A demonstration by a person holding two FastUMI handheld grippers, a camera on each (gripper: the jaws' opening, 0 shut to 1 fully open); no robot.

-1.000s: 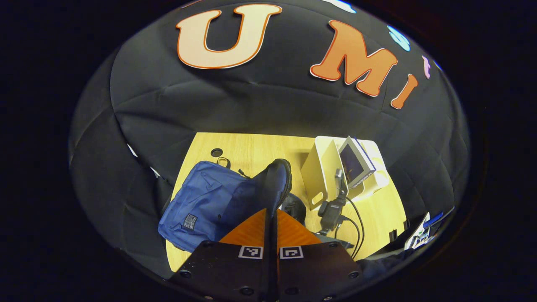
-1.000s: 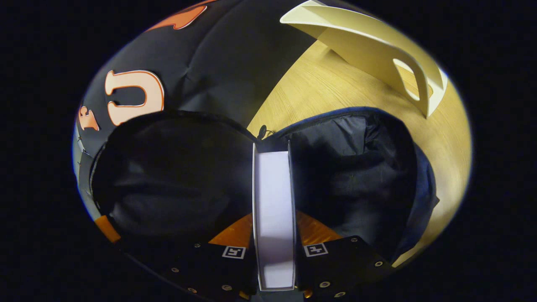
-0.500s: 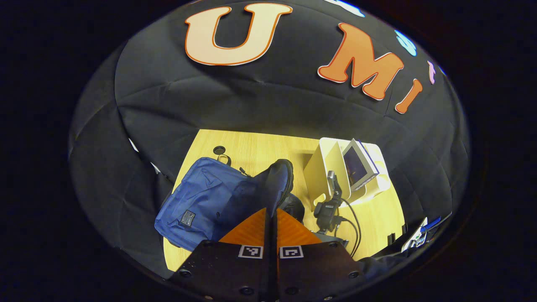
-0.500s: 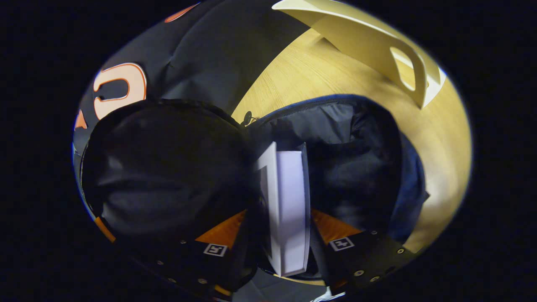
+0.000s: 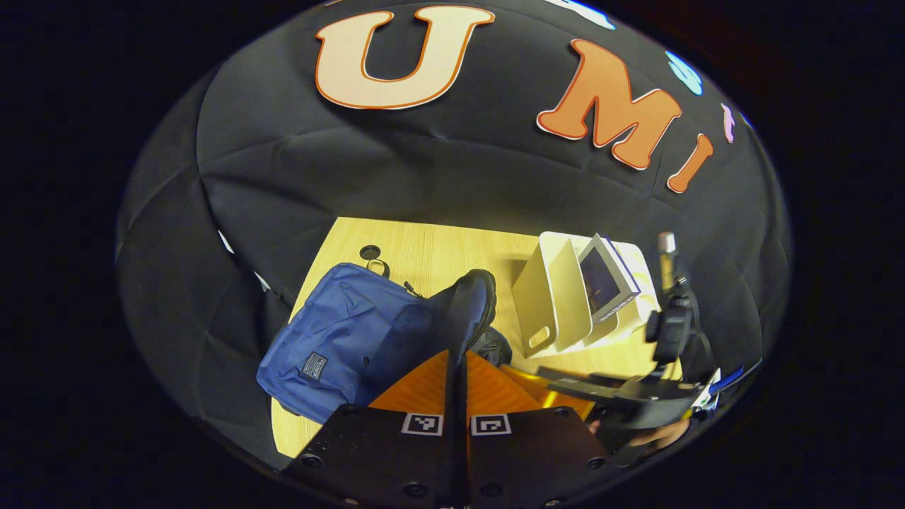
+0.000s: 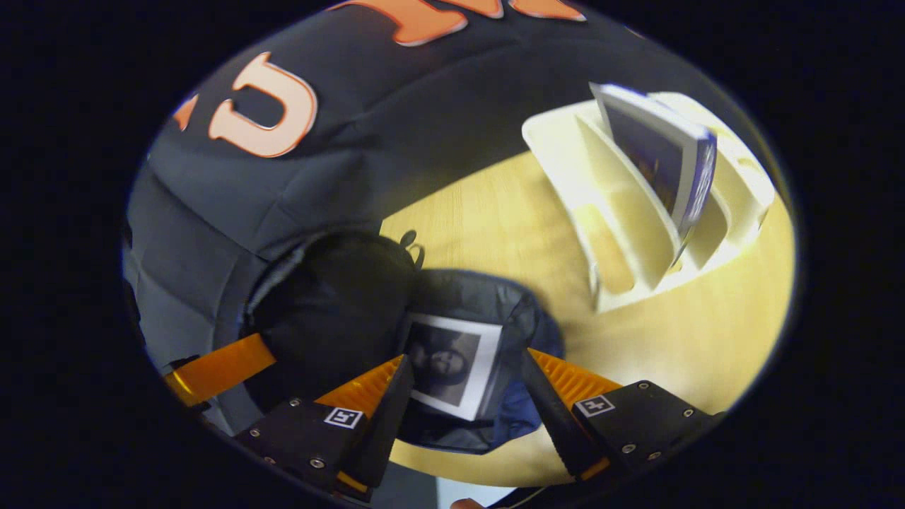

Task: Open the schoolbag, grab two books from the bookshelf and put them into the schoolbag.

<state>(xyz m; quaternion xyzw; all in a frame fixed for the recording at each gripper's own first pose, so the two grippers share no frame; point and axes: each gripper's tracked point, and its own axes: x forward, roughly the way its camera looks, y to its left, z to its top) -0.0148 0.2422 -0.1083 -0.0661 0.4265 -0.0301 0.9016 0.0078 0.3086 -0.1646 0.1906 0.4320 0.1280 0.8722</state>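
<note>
Right gripper view: schoolbag (image 6: 488, 311) lining hides the book's (image 6: 452, 364) lower edge.

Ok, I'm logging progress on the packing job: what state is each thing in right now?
schoolbag: open, flap held up.
white book: lying inside the schoolbag, released.
purple book: leaning in the bookshelf, not yet taken.
bookshelf: upright on the table, one book in it.
left gripper: shut on the schoolbag's flap.
right gripper: open, above the bag.
</note>
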